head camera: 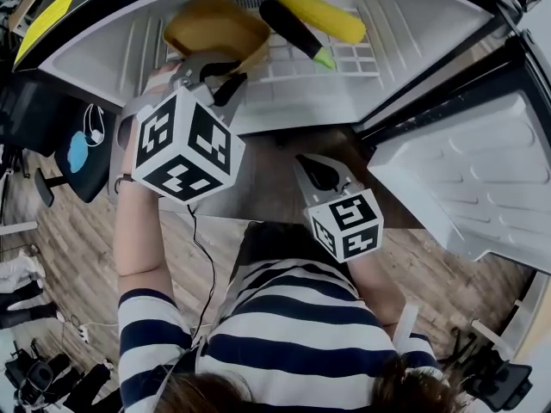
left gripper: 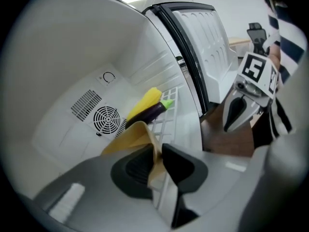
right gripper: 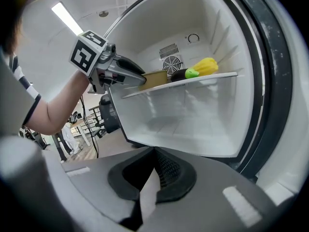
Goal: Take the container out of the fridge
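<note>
The left tool [left gripper: 157, 159] is pinched shut on the near rim of the tan container [left gripper: 126, 138], with one jaw inside the wall and one outside. The container sits on the fridge's white grid shelf [head camera: 344, 58], just beside an eggplant [head camera: 291, 26] and a corn cob [head camera: 325, 15]. Its thin wall creases at the pinch, so it looks light and pliable. A rim hold should do, though it may buckle. The right tool [right gripper: 148, 180] hangs closed and empty, lower than the shelf.
</note>
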The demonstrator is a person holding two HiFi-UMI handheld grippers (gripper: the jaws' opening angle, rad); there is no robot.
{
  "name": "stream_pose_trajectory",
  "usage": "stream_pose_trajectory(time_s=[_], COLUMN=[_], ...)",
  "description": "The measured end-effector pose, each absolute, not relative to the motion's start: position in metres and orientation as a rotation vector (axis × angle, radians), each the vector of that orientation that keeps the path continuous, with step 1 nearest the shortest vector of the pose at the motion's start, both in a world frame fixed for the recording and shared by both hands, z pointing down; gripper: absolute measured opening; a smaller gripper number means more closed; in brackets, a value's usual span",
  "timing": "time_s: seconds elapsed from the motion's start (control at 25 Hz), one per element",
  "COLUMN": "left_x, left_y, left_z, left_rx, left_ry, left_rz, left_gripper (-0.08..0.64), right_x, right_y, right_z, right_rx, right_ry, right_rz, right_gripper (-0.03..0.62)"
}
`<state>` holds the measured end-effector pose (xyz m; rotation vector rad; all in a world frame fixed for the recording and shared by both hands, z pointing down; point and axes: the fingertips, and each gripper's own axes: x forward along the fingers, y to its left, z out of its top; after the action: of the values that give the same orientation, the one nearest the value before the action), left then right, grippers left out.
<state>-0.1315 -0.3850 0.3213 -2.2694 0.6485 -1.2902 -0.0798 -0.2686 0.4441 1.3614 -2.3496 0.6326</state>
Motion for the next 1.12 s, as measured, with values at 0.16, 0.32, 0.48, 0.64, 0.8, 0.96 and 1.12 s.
stream_pose_trajectory(time_s=[0.16,0.32,0.48,0.64,0.8,0.96,1.12], left_x=[-0.127,-0.122,-0.117,-0.114,-0.111,-0.109,-0.106], left_y=[-0.377,-0.366,-0.355,-0.341,-0.325,-0.309,-0.293], left_z=[0.323,0.323,0.323,0.321,0.32,0.32,0.322], left_rx=[-2.336,-2.356,-2.37,-2.364,-2.36,-2.355,-2.358], left_ry=[0.599,0.59,0.586,0.603,0.623,0.642,0.665], left_rz=[-1.299,-1.3,-1.299,-1.298,-1.298,-1.302,-1.308], left_gripper=[0.0,0.0,0.0,0.0,0.0,0.0,0.0], right_x=[-0.075,-0.072,-0.068,-0.063,-0.057,-0.052,-0.045], right_y=[-0.266,-0.262,-0.256,-0.246,-0.237,-0.229,-0.223], right_z=[0.441,0.437,0.434,0.431,0.428,0.423,0.418], right_rx=[1.37,1.364,1.357,1.356,1.35,1.34,1.328], right_ry=[-2.355,-2.369,-2.383,-2.389,-2.403,-2.418,-2.435], right_rz=[0.631,0.618,0.609,0.603,0.594,0.574,0.558], right_gripper=[-0.006,-0.006,-0.006,-0.006,-0.006,-0.006,-0.006])
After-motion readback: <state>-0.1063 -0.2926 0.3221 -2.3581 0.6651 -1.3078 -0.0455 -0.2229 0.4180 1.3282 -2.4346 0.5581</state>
